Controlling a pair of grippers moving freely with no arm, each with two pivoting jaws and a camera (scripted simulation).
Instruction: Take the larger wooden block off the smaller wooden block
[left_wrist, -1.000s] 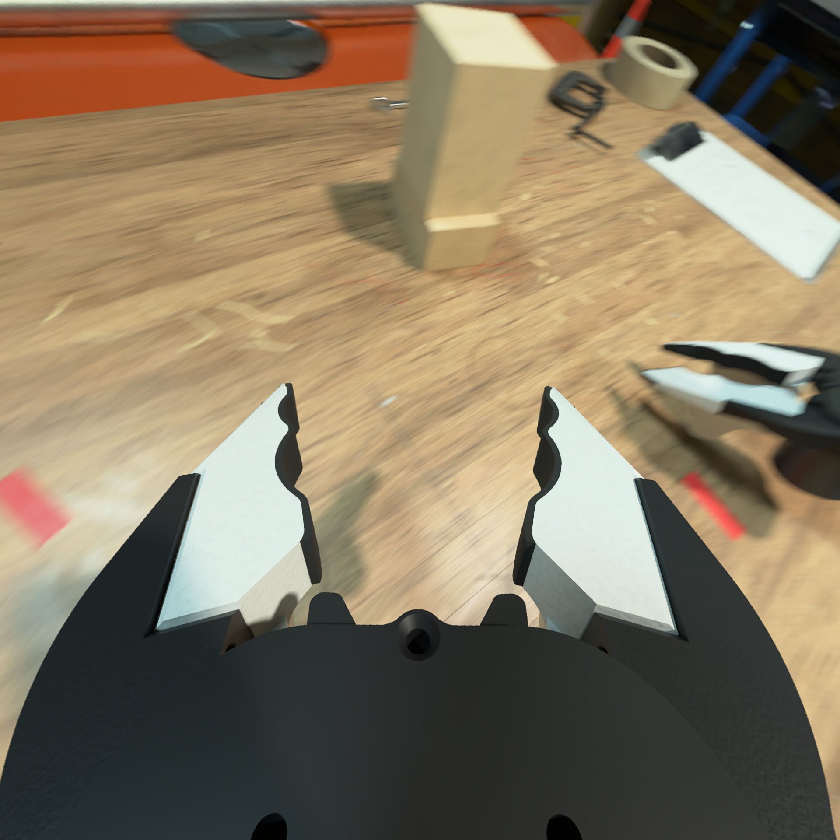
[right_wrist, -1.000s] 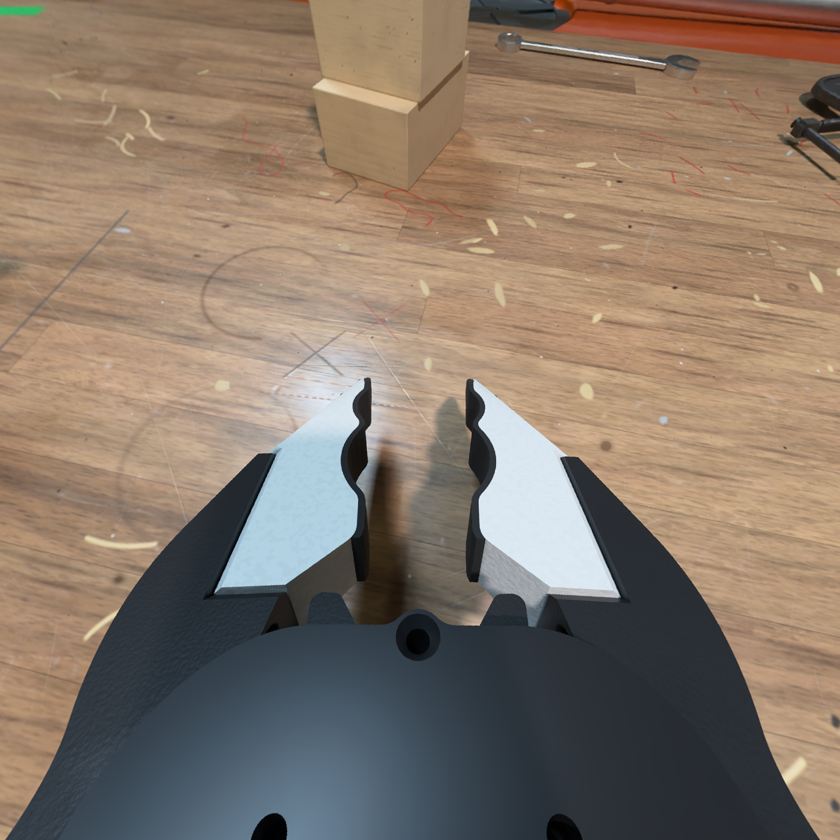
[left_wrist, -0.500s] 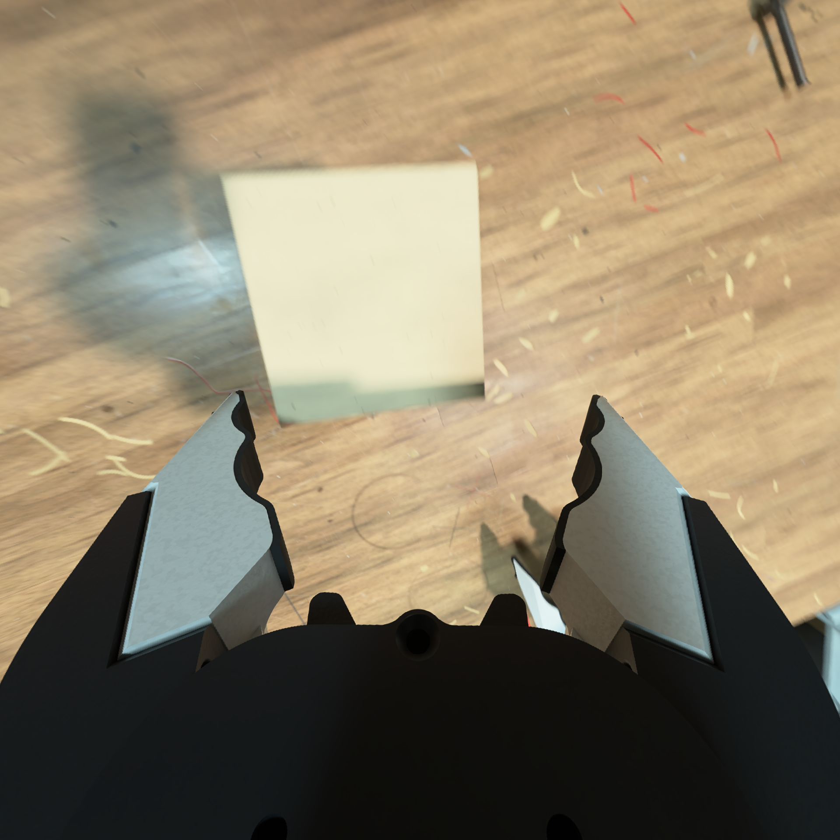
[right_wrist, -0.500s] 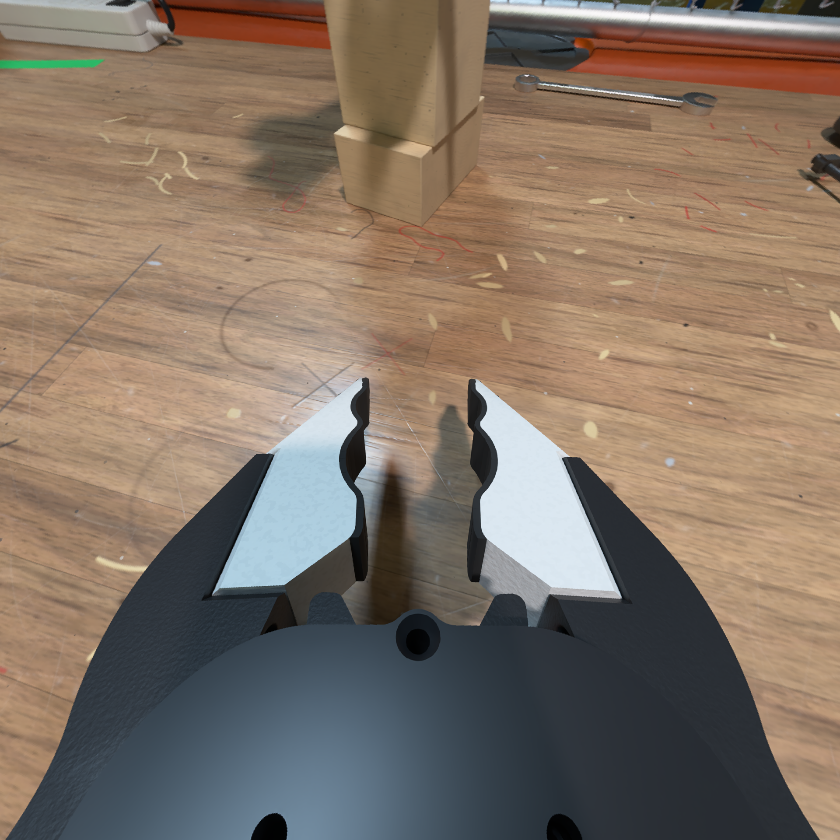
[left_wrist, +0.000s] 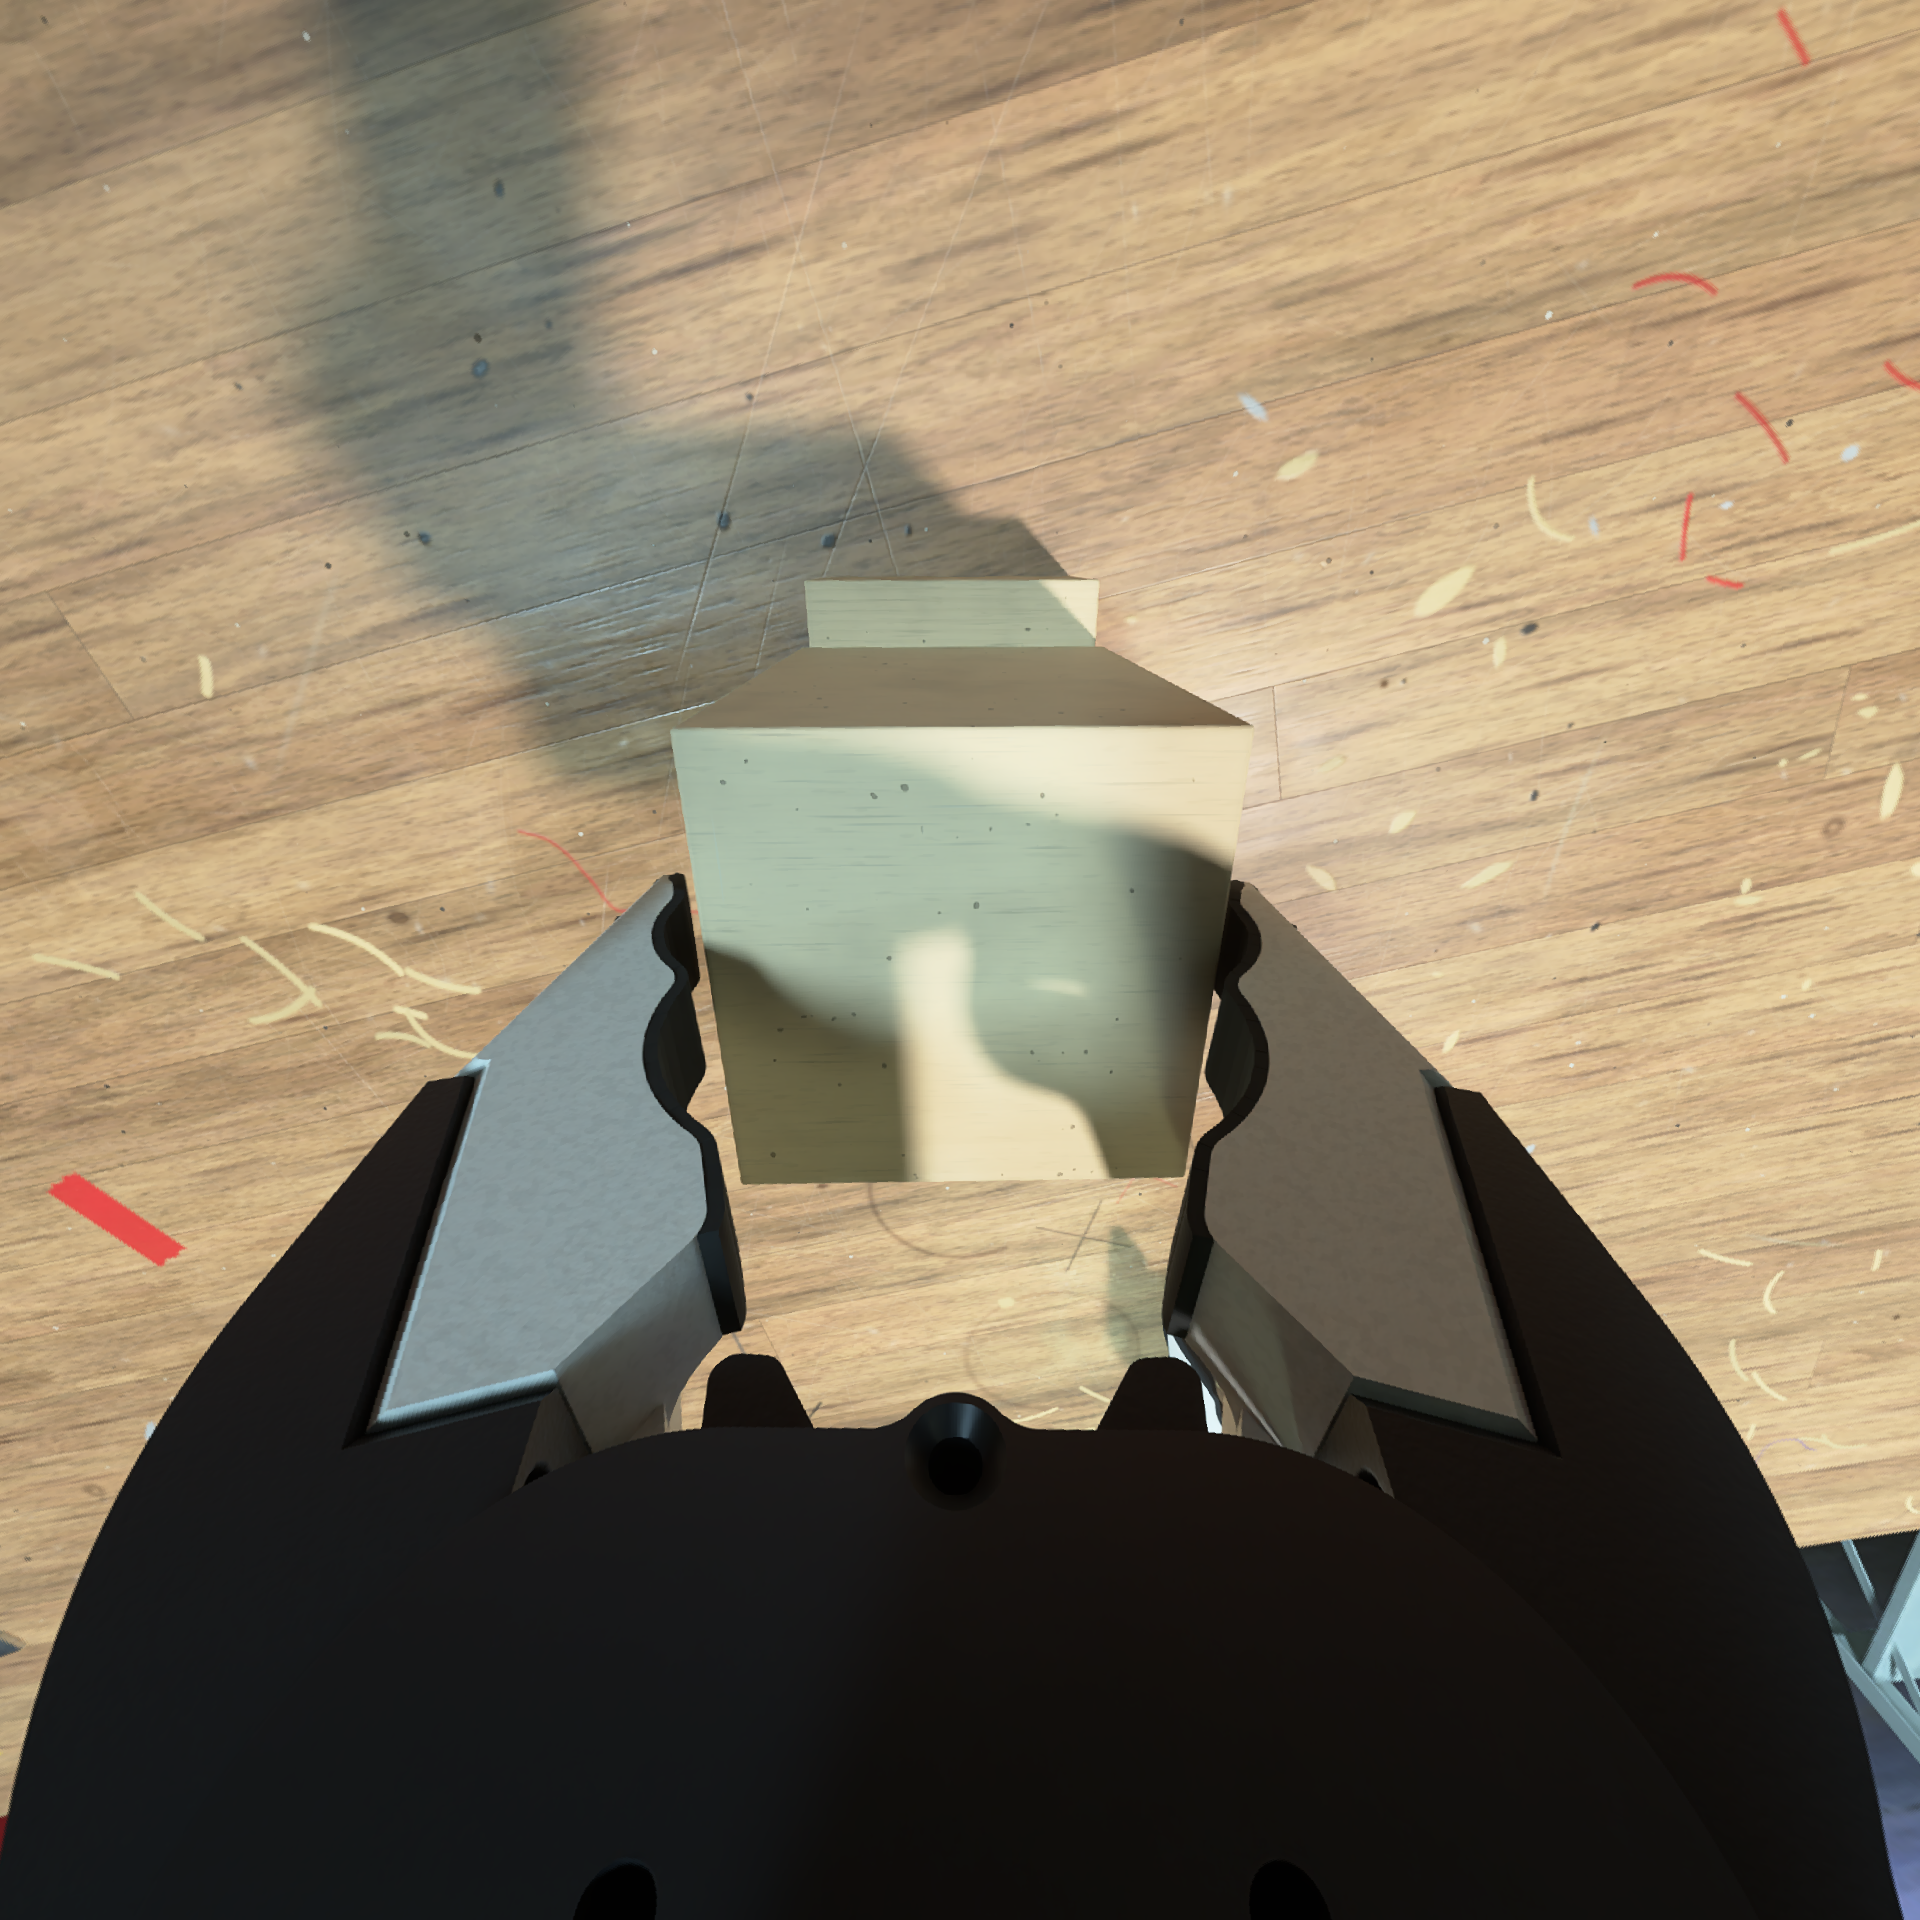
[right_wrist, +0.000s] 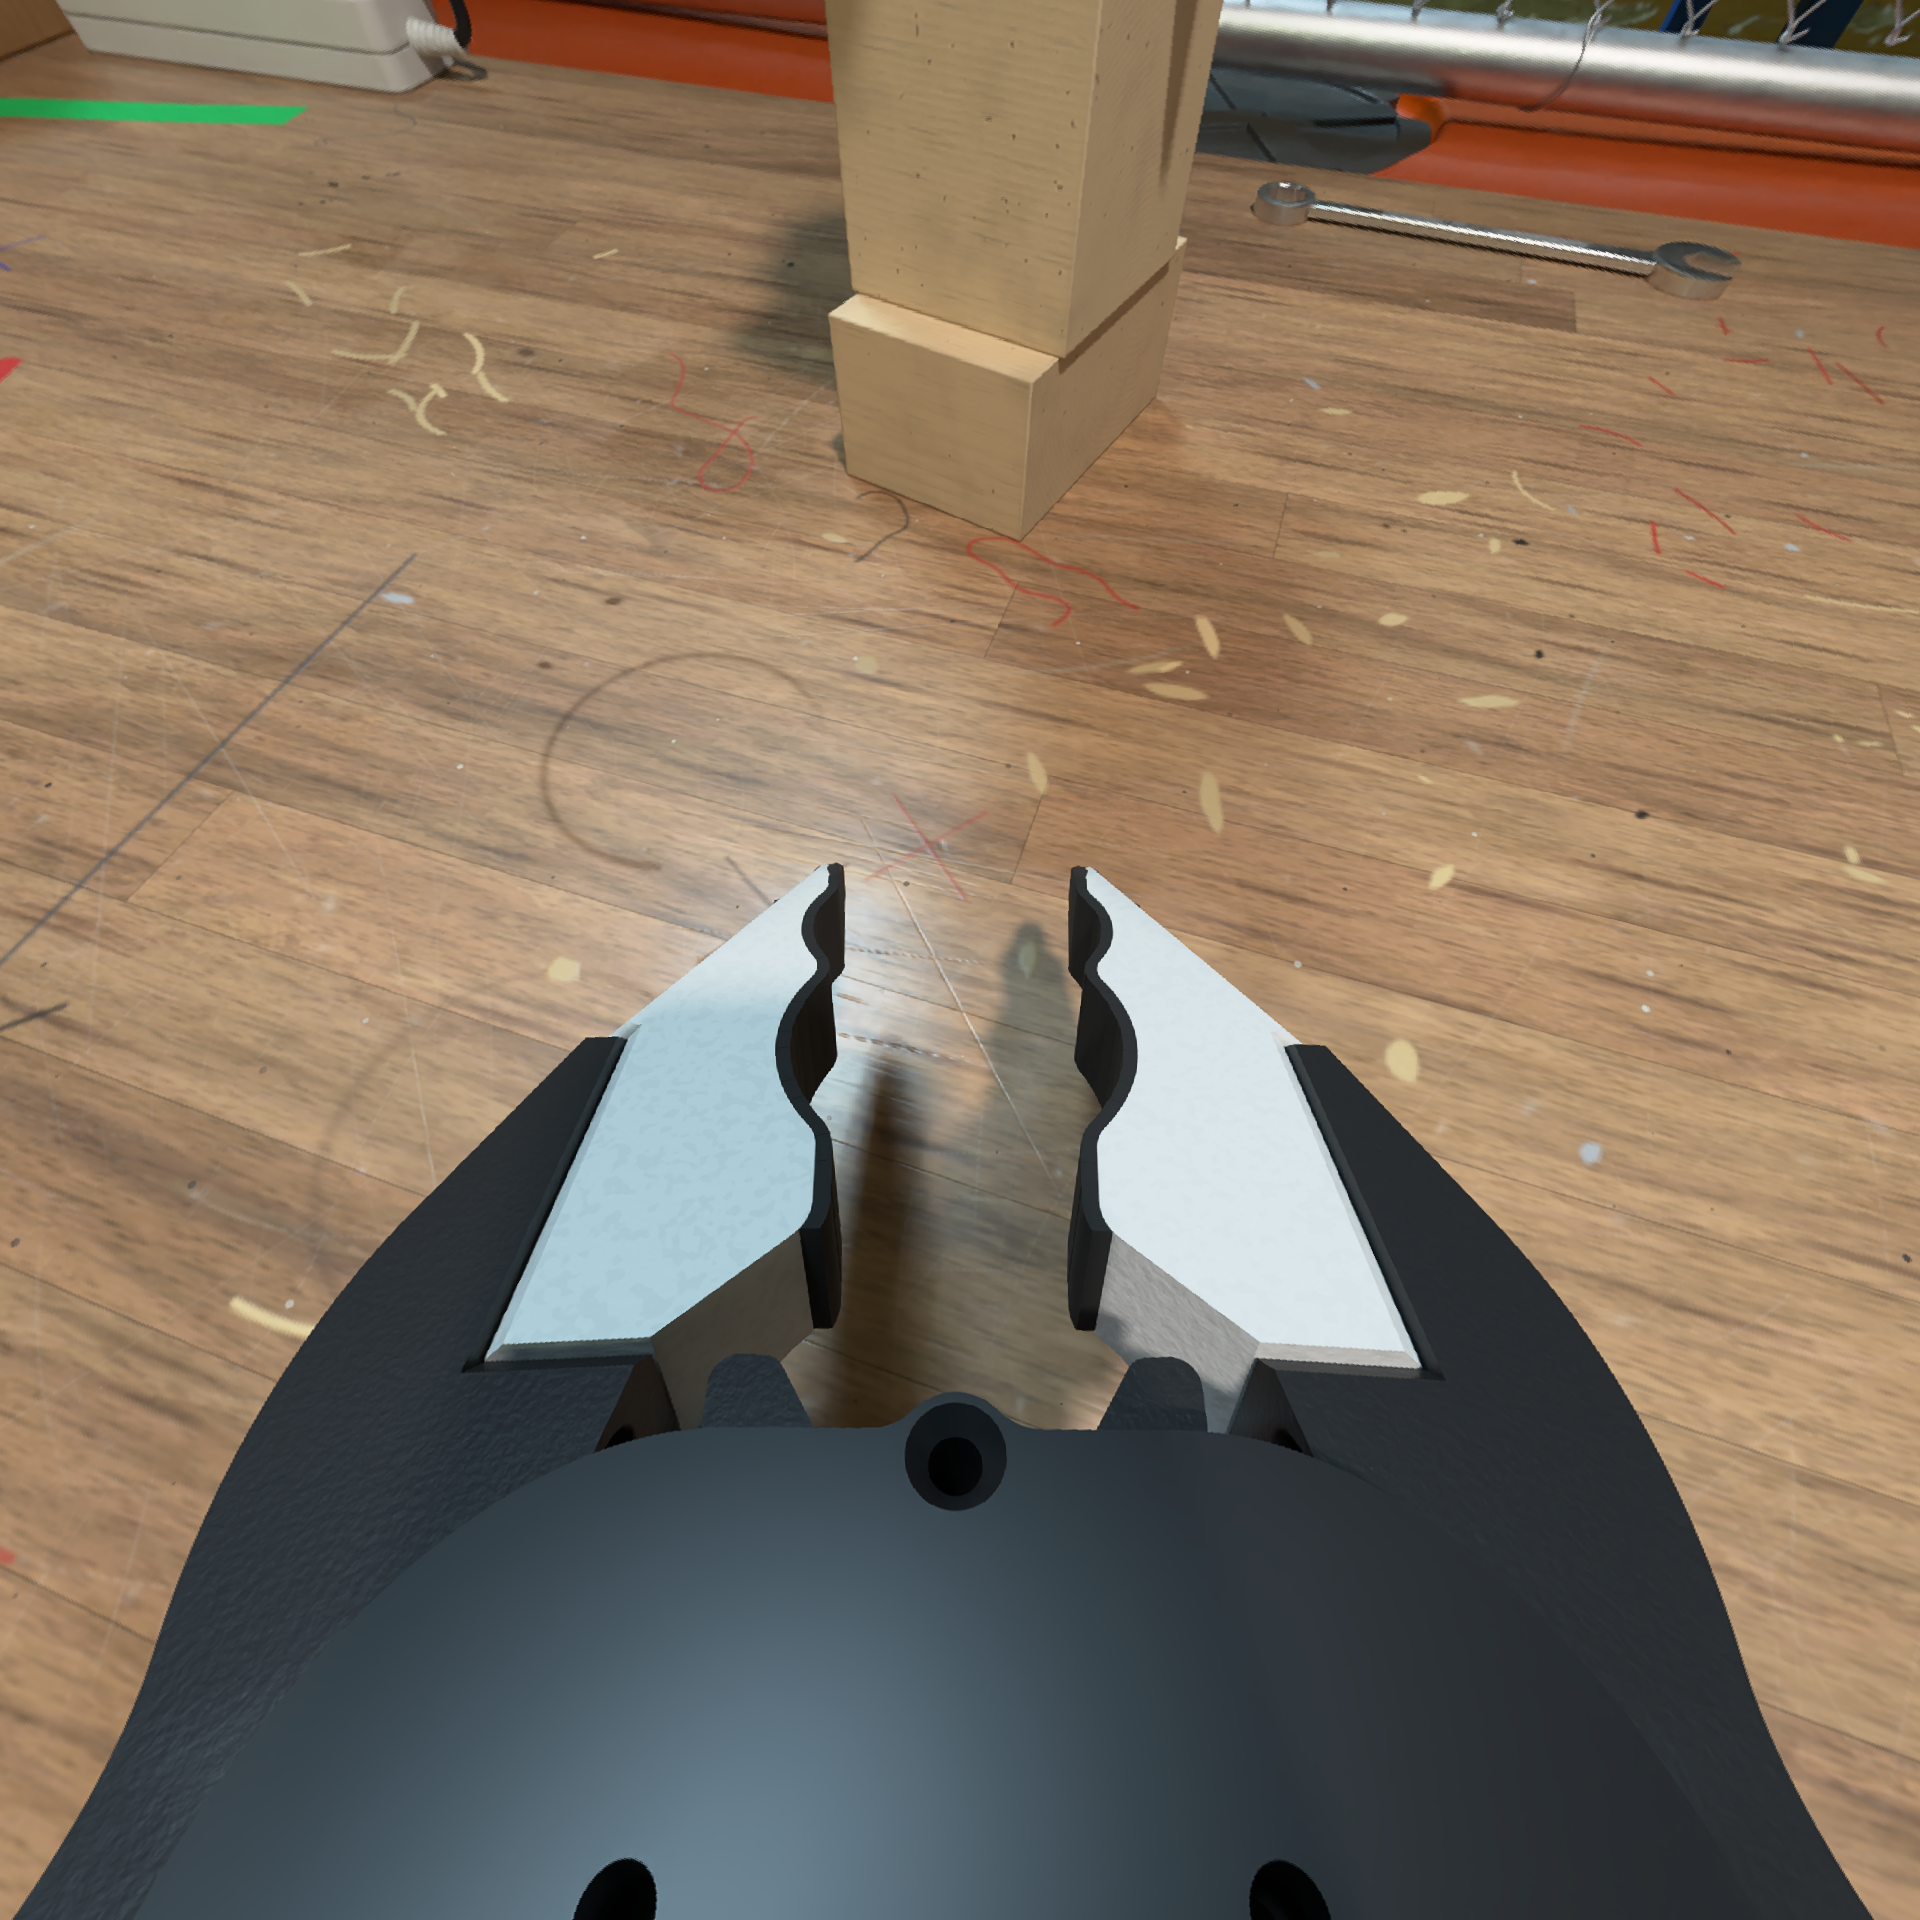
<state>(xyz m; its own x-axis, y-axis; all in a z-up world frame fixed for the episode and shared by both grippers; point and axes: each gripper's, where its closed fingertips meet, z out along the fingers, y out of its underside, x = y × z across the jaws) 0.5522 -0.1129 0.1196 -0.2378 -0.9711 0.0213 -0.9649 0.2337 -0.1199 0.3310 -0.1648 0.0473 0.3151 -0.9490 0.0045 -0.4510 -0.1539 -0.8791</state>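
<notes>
The larger wooden block (left_wrist: 956, 935) is a tall pale post standing upright on the smaller wooden block (left_wrist: 945, 613), which peeks out beyond it on the workbench. My left gripper (left_wrist: 956, 894) looks down from above, and its two fingers press the upper sides of the larger block. In the right wrist view the larger block (right_wrist: 1008, 156) stands slightly turned on the smaller block (right_wrist: 935, 416). My right gripper (right_wrist: 956, 883) is low over the bench, well short of the stack, open a little and empty.
A steel wrench (right_wrist: 1486, 239) lies behind and right of the stack. A white power strip (right_wrist: 260, 36) and green tape (right_wrist: 145, 111) are at the back left. A metal tube (right_wrist: 1558, 52) runs along the back edge. Red tape (left_wrist: 114, 1218) marks the bench.
My left gripper swung over the stack to look down, descended around the top of the larger block and narrowed its fingers onto it. My right gripper crept slightly closer to the stack.
</notes>
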